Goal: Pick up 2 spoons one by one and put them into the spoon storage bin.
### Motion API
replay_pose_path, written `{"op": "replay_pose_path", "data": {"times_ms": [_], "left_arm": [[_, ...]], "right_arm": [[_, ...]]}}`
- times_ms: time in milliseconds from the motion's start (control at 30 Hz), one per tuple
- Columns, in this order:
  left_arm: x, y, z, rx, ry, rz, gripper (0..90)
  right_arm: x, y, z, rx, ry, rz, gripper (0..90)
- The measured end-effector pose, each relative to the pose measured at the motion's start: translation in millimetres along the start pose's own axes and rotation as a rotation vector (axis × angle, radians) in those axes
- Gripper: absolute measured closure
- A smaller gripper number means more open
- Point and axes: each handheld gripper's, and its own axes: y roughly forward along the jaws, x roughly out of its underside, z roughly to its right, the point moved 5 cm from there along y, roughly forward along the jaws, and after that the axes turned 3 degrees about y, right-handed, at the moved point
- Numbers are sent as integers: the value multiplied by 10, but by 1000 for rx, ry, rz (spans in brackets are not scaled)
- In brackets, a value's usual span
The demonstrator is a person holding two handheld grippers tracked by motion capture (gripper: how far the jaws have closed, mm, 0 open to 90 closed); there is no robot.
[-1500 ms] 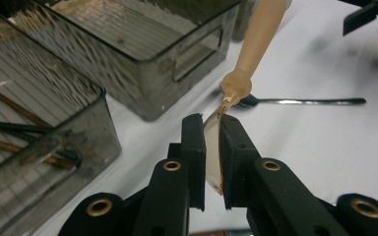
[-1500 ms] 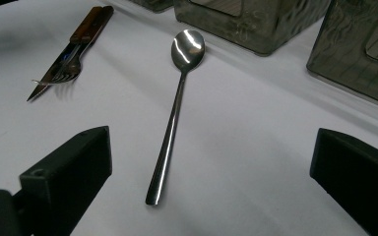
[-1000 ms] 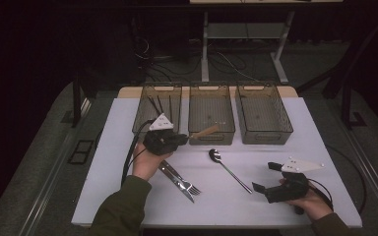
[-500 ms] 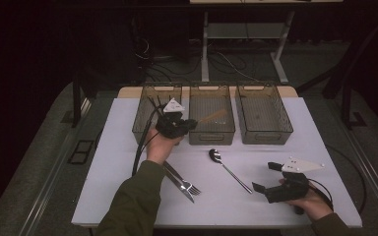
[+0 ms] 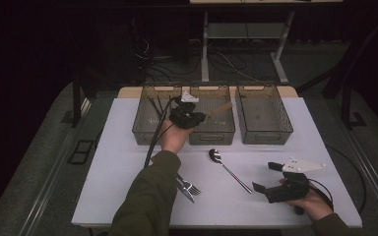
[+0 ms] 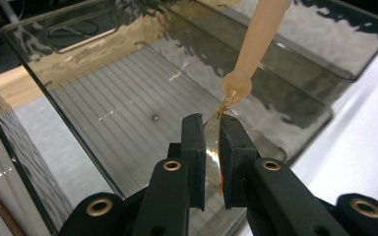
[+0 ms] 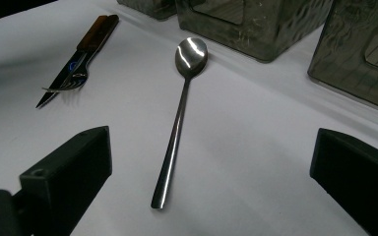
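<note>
Two grippers at work: the left gripper [image 5: 193,117] pinches a wooden-handled utensil [image 6: 250,46] by its clear blade end, jaws nearly closed on it, above the middle bin [image 5: 211,132].
The right gripper [image 5: 280,183], jaws spread wide and holding nothing, rests near the table's [image 5: 118,162] front edge. Between it and the middle bin lies a steel spoon [image 7: 179,113], bowl toward the bin; a knife and fork [image 5: 188,187] lie just left of the spoon. No writing is legible anywhere.

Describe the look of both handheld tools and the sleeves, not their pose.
Both tools are black: the left tool and right tool each carry a grey three-cornered plate and trail a black cable. The jaws are flat black blocks with brass-coloured rivets. Both sleeves are olive green.
</note>
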Motion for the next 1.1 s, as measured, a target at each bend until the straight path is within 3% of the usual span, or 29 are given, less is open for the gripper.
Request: {"op": "replay_pose_path", "data": {"times_ms": [167,400,500,567,767,1100], "left_arm": [[65,95,-39,-12,15,-70,825],[97,178,-7,-12,-6,-91,824],[85,184,-2,-16,-12,-70,799],[58,179,5,-7,-31,-44,690],[0,140,24,9,-35,4,559],[-62,-85,131,80,10,62,415]], "right_arm": [[-4,-8,0,-2,-1,6,19],[-11,-18,-4,-2,0,10,19],[-11,-18,-7,-3,-1,9,19],[-12,-20,-9,-3,-1,10,20],[-13,-19,-9,-4,-1,11,19],[-12,-17,-7,-2,0,10,19]]}}
